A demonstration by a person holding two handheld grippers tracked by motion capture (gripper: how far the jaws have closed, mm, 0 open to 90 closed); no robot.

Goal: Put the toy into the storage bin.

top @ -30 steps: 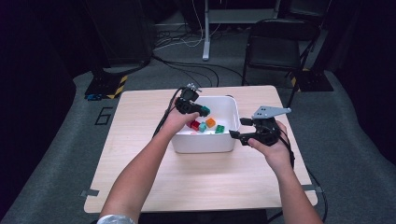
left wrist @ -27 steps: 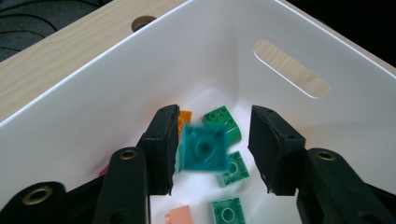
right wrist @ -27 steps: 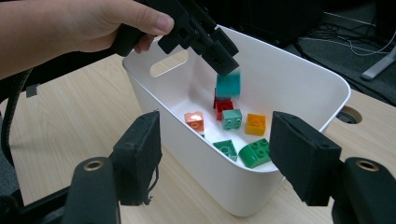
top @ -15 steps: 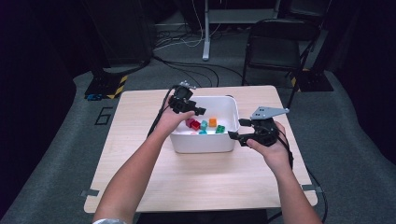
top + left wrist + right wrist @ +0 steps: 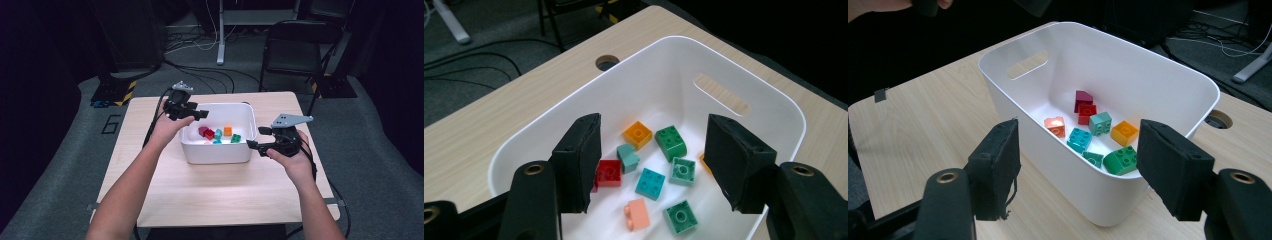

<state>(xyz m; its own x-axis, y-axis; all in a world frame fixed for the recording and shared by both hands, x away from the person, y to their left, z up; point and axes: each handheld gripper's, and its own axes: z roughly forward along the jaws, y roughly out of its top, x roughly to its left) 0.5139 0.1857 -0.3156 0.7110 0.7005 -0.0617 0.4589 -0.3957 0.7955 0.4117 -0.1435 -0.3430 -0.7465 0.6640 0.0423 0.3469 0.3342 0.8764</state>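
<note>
White plastic bin, coloured toy bricks dropped inside.
Left gripper jaws just opened wide, empty, lifted toward 10 o'clock: brick released. Right gripper half-open, empty, at 3 o'clock.

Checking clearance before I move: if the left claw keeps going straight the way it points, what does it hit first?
Likely the bricks on the floor of the white bin, the teal brick first; the open left claw holds nothing. Depth is uncertain.
</note>
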